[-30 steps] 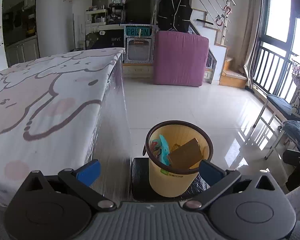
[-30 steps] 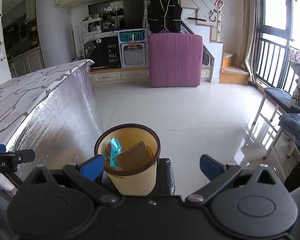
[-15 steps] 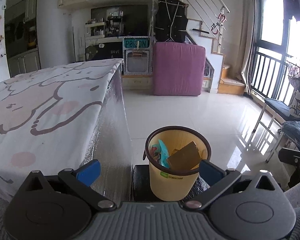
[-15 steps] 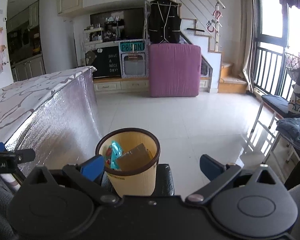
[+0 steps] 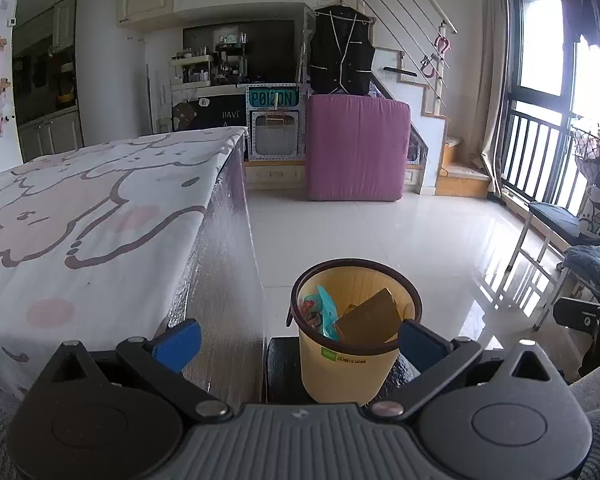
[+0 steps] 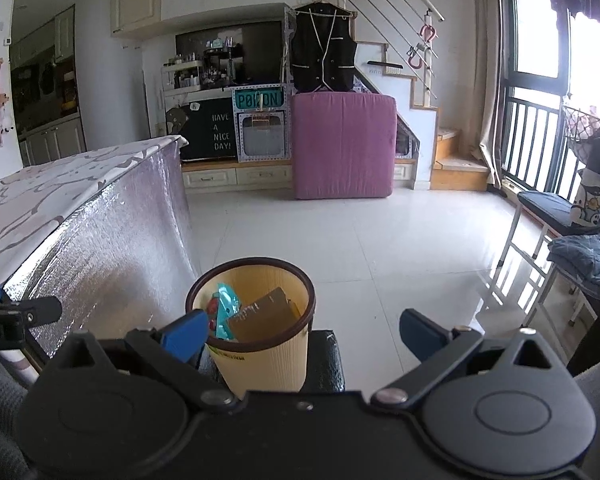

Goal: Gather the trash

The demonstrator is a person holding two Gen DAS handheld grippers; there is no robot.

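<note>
Jaws, both units: spread wide, nothing held. Left gripper (image 5: 296,338) and right gripper (image 6: 302,330) hang side by side, each aimed at the bin.

Item 1: pale yellow ribbed plastic wastebasket with dark brown rim (image 5: 350,364), upright on a low black stand (image 6: 328,364), just beside the hanging side of the counter cloth. Contents: brown cardboard piece (image 5: 370,316) leaning inside; teal wrapper (image 5: 325,312); other scraps, unclear.

Handling, judged: light, thin-walled, likely to flex; rim is the stiffest hold. Cardboard stiff, edge-grippable; wrapper soft, slick.

Item 2: counter under cartoon-print cloth (image 5: 100,216), silver foil-like side (image 6: 112,232); top shows no trash.

Clearance: counter edge close on the left; glossy white tile floor (image 6: 380,240) open ahead and right; chair (image 5: 552,224) well apart.
</note>
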